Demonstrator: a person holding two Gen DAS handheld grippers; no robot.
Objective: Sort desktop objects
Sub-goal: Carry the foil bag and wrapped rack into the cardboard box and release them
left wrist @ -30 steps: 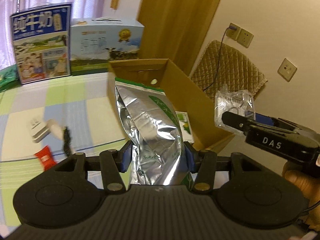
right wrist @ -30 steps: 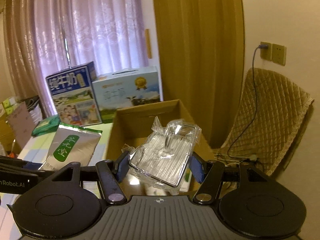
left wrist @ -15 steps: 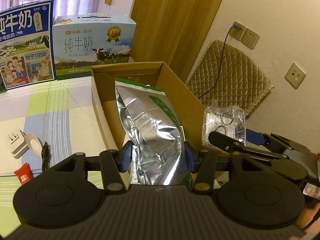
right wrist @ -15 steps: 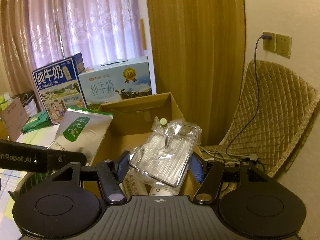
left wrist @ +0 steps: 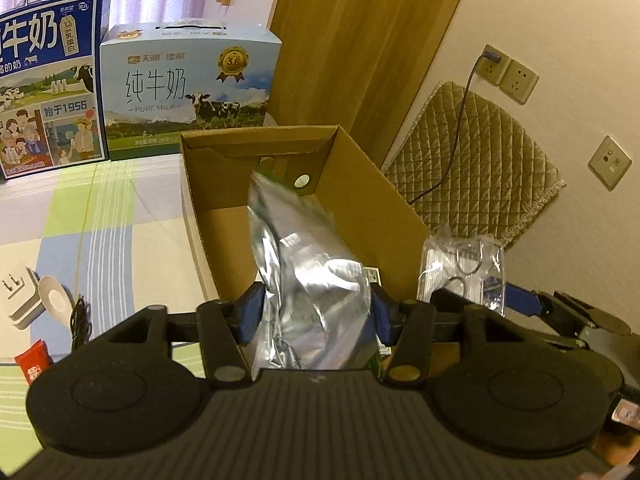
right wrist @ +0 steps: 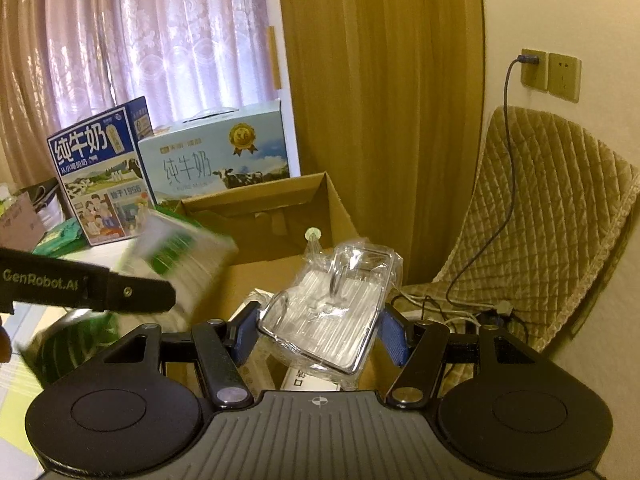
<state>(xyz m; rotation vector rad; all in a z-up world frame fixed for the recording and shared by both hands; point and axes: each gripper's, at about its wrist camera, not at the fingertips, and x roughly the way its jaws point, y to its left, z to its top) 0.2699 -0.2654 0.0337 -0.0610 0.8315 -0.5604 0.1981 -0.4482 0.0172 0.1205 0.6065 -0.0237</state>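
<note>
Checked tablecloth (left wrist: 120,216), cardboard box (left wrist: 384,204), curtains (right wrist: 160,40); left fingers clamp foil pouch (left wrist: 316,280), right fingers clamp clear packet (right wrist: 332,312).

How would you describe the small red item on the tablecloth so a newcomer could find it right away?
Start at the open cardboard box on the checked tablecloth, then look to the near-left corner of the left wrist view. Beside a white plug adapter and a dark coiled cable lies a small red packet with white print, the only red thing there.

The cardboard box (left wrist: 400,216) stands before two milk cartons (left wrist: 188,92), with a charger (left wrist: 20,296) apparently leftward.
</note>
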